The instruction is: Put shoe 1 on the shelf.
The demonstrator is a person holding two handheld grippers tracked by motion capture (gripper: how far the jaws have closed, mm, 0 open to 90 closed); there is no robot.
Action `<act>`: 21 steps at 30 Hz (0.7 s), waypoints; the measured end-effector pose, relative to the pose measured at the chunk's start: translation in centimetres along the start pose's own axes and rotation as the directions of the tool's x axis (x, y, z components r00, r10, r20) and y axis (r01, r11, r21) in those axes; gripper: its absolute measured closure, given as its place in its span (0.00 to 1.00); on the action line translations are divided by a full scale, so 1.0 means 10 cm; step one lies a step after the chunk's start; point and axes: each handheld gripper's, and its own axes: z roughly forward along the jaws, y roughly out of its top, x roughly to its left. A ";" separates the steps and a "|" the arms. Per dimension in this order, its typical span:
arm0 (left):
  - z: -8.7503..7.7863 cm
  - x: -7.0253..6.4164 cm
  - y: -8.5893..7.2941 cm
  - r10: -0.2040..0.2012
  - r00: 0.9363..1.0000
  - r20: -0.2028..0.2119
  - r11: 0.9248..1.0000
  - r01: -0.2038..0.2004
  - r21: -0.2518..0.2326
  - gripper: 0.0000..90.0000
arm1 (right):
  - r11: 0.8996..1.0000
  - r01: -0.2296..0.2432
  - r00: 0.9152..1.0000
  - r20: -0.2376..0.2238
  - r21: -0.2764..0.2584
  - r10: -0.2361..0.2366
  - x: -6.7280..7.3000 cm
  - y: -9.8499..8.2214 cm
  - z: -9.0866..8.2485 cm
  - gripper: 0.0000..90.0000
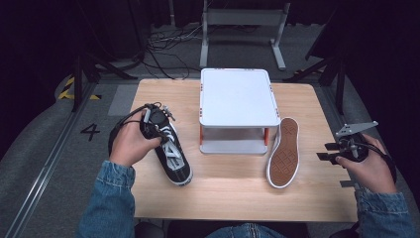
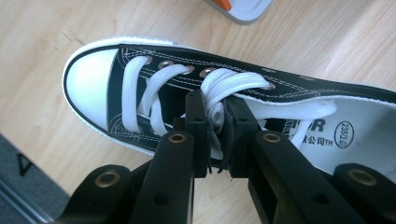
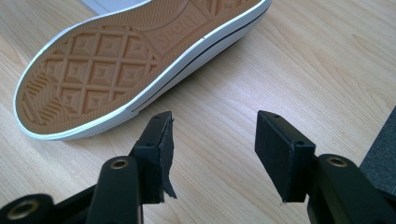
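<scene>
A black canvas sneaker (image 1: 174, 161) with white laces stands upright on the wooden table (image 1: 223, 198), left of centre, toe toward me. My left gripper (image 1: 156, 121) is over its rear half. In the left gripper view the left gripper (image 2: 215, 126) is shut on a bunch of the white laces (image 2: 233, 81), behind the white toe cap (image 2: 88, 84). A matching sneaker (image 1: 285, 153) lies sole up right of centre, its tan sole (image 3: 116, 60) just beyond my right gripper (image 3: 212, 140). The right gripper (image 1: 329, 151) stands open at the table's right edge with nothing between its fingers.
A white two-tier stand (image 1: 237, 96) with orange posts sits at the middle back of the table, between the two shoes. Its corner (image 2: 240, 7) lies just past the black sneaker. Metal frame legs and cables stand on the floor beyond the far edge.
</scene>
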 end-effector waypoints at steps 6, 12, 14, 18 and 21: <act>-0.30 0.00 0.16 0.049 0.999 -0.018 0.998 -0.050 -0.033 0.92 | 1.000 0.003 1.000 0.004 -0.022 -0.003 -0.02 0.02 -0.04 0.53; -0.49 0.09 0.30 0.086 0.996 0.010 0.993 -0.085 -0.085 0.91 | 1.000 0.000 1.000 0.002 -0.022 0.000 -0.03 0.01 -0.03 0.53; -0.56 0.11 0.35 0.089 0.996 0.013 0.991 -0.088 -0.096 0.91 | 1.000 0.001 1.000 0.004 -0.025 -0.001 -0.03 0.00 -0.04 0.53; -0.68 0.14 0.43 0.096 0.995 -0.006 0.990 -0.096 -0.102 0.91 | 1.000 -0.006 1.000 0.007 -0.023 0.006 -0.04 -0.03 -0.04 0.53; -0.77 0.17 0.48 0.092 0.996 -0.010 0.988 -0.093 -0.120 0.91 | 1.000 -0.011 1.000 0.012 -0.019 0.012 -0.05 -0.05 -0.06 0.53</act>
